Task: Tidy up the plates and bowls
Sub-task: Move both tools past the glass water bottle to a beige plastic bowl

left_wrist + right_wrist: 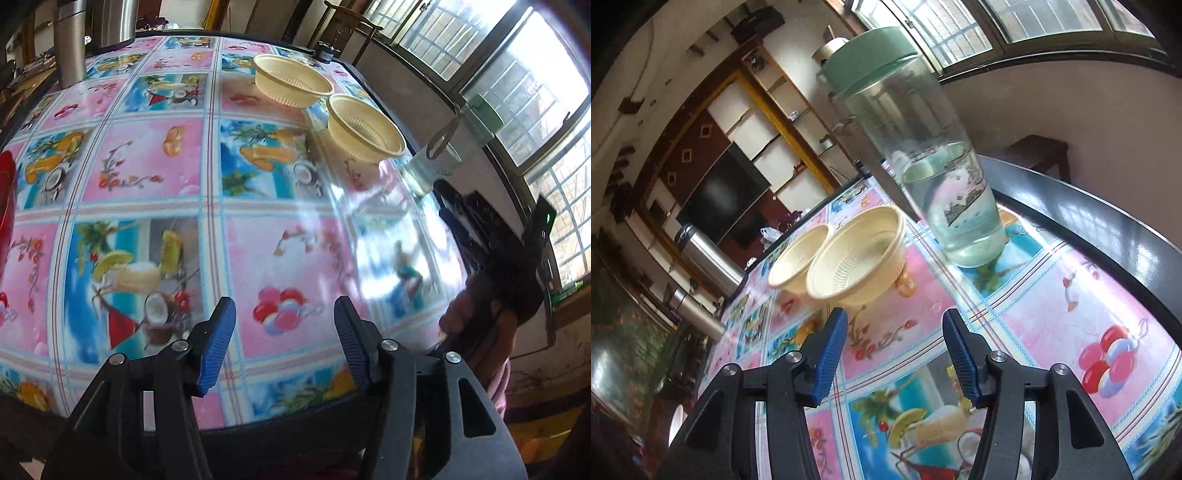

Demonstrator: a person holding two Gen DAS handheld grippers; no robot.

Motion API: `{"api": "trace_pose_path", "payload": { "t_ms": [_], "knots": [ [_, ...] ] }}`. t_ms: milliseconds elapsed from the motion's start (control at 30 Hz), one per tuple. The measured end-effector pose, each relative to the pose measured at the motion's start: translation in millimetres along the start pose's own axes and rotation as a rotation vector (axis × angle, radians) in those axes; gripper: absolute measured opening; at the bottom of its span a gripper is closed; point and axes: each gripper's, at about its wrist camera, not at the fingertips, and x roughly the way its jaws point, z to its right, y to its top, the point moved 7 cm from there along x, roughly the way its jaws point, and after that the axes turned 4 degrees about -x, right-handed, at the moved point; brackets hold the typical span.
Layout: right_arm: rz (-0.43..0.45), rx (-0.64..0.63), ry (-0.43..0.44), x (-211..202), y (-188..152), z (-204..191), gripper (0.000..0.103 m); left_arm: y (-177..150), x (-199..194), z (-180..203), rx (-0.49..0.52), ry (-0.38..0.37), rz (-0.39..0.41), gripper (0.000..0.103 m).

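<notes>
Two cream ribbed bowls stand upright side by side on the patterned tablecloth. In the left wrist view the farther bowl [291, 83] and the nearer bowl [364, 129] sit at the far right of the table. My left gripper [284, 325] is open and empty, hovering over the table's near edge, well short of them. In the right wrist view the nearer bowl [857, 254] touches the farther bowl [798, 256]. My right gripper [894, 339] is open and empty, just in front of the nearer bowl. The right gripper's black body [491, 251] and a hand show at right in the left wrist view.
A tall clear jug with a green lid [919, 155], part full of water, stands right of the bowls; the jug [436, 166] is near the table's right edge. Steel flasks [70, 40] stand at the far left. A red object [5, 206] lies at the left edge.
</notes>
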Motion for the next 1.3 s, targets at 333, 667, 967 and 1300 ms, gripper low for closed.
{"api": "trace_pose_path", "payload": {
  "t_ms": [333, 667, 967, 1300],
  "knots": [
    [-0.025, 0.126, 0.094, 18, 16, 8, 0.057, 98, 48, 23, -0.149, -0.112, -0.077, 0.054],
    [-0.005, 0.313, 0.154, 55, 32, 14, 0.063, 158, 91, 42, -0.258, -0.132, -0.106, 0.057],
    [-0.031, 0.352, 0.153, 65, 26, 22, 0.064, 190, 132, 64, -0.271, -0.126, -0.106, 0.059],
    [-0.022, 0.370, 0.156, 79, 32, 21, 0.070, 209, 154, 78, -0.257, -0.110, -0.092, 0.059]
  ]
}}
